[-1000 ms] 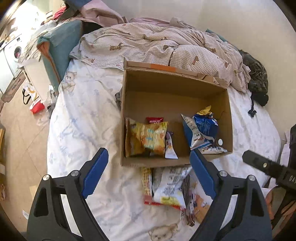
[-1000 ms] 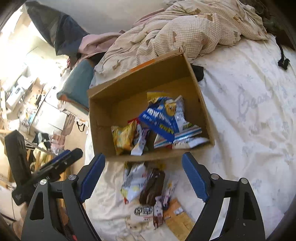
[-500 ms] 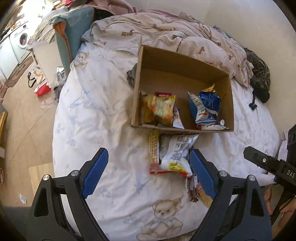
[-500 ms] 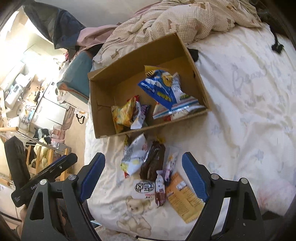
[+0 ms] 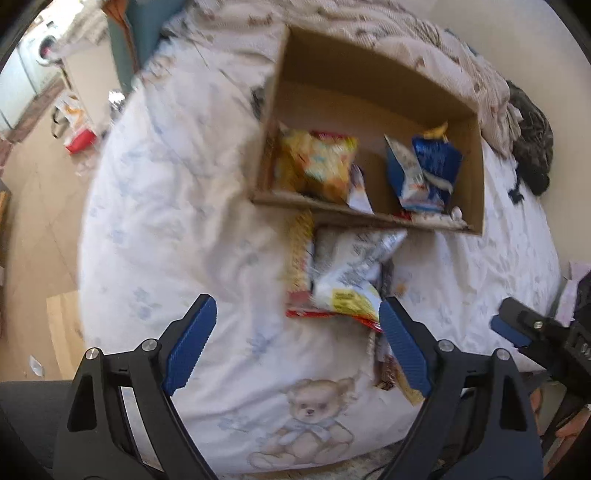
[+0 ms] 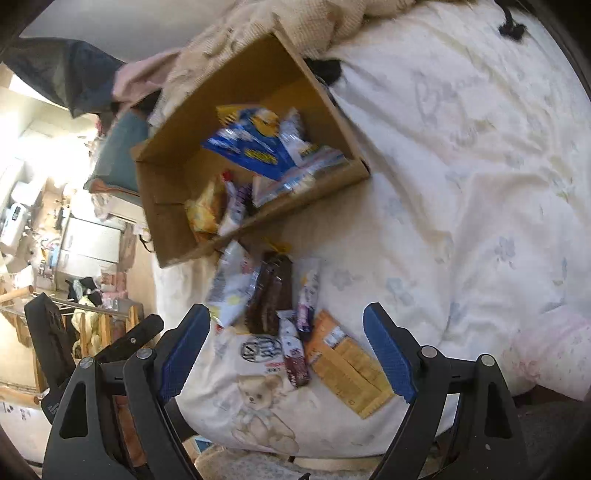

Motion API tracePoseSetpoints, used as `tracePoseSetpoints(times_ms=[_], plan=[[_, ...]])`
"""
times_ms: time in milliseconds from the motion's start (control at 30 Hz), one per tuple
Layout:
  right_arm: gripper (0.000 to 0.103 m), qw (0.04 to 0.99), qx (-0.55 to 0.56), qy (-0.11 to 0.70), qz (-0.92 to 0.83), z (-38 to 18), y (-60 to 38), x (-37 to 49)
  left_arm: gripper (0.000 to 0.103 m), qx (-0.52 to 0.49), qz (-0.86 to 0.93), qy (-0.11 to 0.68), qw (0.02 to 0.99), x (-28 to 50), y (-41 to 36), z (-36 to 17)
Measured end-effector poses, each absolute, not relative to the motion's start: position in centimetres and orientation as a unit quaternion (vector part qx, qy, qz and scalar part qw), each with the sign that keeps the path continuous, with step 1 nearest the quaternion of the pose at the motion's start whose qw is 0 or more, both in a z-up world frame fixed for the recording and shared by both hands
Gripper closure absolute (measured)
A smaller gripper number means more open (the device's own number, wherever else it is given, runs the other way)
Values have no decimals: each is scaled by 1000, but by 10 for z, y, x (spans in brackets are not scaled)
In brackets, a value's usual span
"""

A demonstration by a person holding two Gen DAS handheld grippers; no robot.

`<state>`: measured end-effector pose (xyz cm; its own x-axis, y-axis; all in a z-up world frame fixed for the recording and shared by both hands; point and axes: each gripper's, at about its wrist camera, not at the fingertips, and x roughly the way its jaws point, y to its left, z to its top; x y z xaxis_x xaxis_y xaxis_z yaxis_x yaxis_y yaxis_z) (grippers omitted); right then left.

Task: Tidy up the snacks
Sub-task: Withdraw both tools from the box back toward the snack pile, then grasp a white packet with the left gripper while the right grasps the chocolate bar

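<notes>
A cardboard box (image 5: pixel 476 177) lies on the bed and holds a yellow snack bag (image 5: pixel 317 166) and a blue-and-white bag (image 5: pixel 424 170); the box also shows in the right wrist view (image 6: pixel 166 177). In front of it loose snacks lie on the sheet: a white-and-yellow bag (image 5: pixel 347 273), a dark brown pack (image 6: pixel 269 295), small purple packets (image 6: pixel 306 295), an orange flat pack (image 6: pixel 347 362). My left gripper (image 5: pixel 295 332) is open and empty above the sheet. My right gripper (image 6: pixel 284 343) is open and empty above the loose snacks.
A crumpled checked duvet (image 5: pixel 406 33) lies behind the box. Dark clothing (image 5: pixel 532 147) sits at the bed's right edge. The bed's near edge shows a teddy-bear print (image 5: pixel 310 410). The floor at left holds a red bag (image 5: pixel 79 138) and furniture.
Both grippers have pulled back from the box toward the bed's near edge, so more of the loose snacks and sheet show. Both stay open and empty.
</notes>
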<state>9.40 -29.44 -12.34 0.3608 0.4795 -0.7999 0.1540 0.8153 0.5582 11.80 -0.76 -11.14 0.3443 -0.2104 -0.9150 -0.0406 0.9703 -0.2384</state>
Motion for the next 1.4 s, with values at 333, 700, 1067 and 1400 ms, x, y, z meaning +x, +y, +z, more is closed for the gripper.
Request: tracePoseSetpoints(times_ms=[333, 700, 1067, 1400], plan=[[15, 762, 292, 572, 84, -136, -305, 95, 69, -67, -146, 647, 746, 128, -78, -172], [15, 761, 304, 570, 66, -138, -314, 94, 92, -94, -152, 668, 722, 135, -97, -192], [15, 760, 318, 562, 75, -134, -317, 92, 92, -90, -176, 580, 790, 83, -65, -80], [44, 724, 233, 631, 150, -156, -250, 100, 92, -69, -107, 532, 837, 86, 4, -51]])
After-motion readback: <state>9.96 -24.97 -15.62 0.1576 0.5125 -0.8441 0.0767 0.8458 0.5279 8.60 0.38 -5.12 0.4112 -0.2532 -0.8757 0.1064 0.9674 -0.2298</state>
